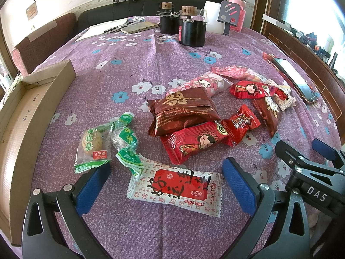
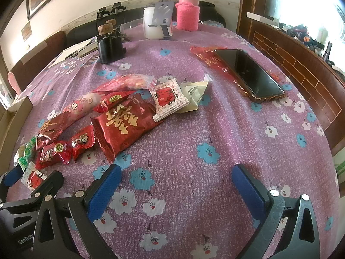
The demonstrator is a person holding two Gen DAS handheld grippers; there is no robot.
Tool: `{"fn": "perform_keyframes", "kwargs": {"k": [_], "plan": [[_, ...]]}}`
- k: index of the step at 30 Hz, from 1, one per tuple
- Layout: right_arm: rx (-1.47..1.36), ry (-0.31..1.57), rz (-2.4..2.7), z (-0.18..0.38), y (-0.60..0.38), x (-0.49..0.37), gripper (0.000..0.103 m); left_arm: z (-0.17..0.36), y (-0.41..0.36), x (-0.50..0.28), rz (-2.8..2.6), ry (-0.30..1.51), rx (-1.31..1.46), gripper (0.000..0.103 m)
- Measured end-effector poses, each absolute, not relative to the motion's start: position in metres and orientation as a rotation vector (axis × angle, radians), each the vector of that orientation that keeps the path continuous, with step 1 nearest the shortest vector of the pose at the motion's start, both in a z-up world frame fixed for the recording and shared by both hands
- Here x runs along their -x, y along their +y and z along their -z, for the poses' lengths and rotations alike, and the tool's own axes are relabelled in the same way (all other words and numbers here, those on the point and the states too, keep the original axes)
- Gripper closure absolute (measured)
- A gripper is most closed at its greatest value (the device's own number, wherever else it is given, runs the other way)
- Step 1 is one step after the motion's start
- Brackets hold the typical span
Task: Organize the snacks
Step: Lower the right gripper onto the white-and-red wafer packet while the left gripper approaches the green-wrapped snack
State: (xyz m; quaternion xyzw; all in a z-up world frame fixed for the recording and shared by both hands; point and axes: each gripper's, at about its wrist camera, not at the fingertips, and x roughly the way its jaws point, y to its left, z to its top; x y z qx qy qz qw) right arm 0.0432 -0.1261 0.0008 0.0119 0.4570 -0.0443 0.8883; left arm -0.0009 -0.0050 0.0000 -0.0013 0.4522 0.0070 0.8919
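Open stretch of bench (image 2: 183,146) ahead of right claw (image 2: 176,185), jaws wide, nothing between them. Snack pile (image 2: 120,116) crowding the left side, phone (image 2: 248,71) off to the right. Left claw (image 1: 166,183) straddling white-and-red packet (image 1: 175,185); green-wrapped snacks (image 1: 107,144) and cardboard box (image 1: 32,112) close on its left, red packets (image 1: 194,129) just ahead.

My left gripper (image 1: 166,185) hangs low over the tabletop, jaws spread wide, blue pads (image 1: 238,188) empty. My right gripper (image 2: 176,191) sits alongside, equally wide, holding nothing.
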Motion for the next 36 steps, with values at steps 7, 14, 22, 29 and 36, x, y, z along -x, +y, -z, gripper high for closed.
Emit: {"fn": "perform_keyframes", "kwargs": {"k": [7, 14, 22, 29, 36], "plan": [[-0.036, 1.024, 0.106, -0.001, -0.127, -0.04, 0.0, 0.0, 0.0, 0.005, 0.071, 0.998, -0.034, 0.0], [-0.031, 1.019, 0.108, -0.002, -0.124, -0.032, 0.0, -0.001, -0.003, 0.016, 0.11, 1.002, -0.06, 0.0], [-0.032, 1.016, 0.129, -0.003, -0.124, -0.035, 0.0, -0.006, 0.001, 0.027, 0.117, 1.023, -0.04, 0.0], [-0.086, 0.907, 0.117, -0.028, -0.13, -0.002, 0.003, -0.092, 0.034, 0.096, 0.176, 0.714, 0.007, 0.0], [0.009, 0.57, 0.121, -0.124, -0.119, 0.056, 0.003, -0.22, 0.102, 0.156, 0.099, 0.373, 0.085, 0.0]]}}
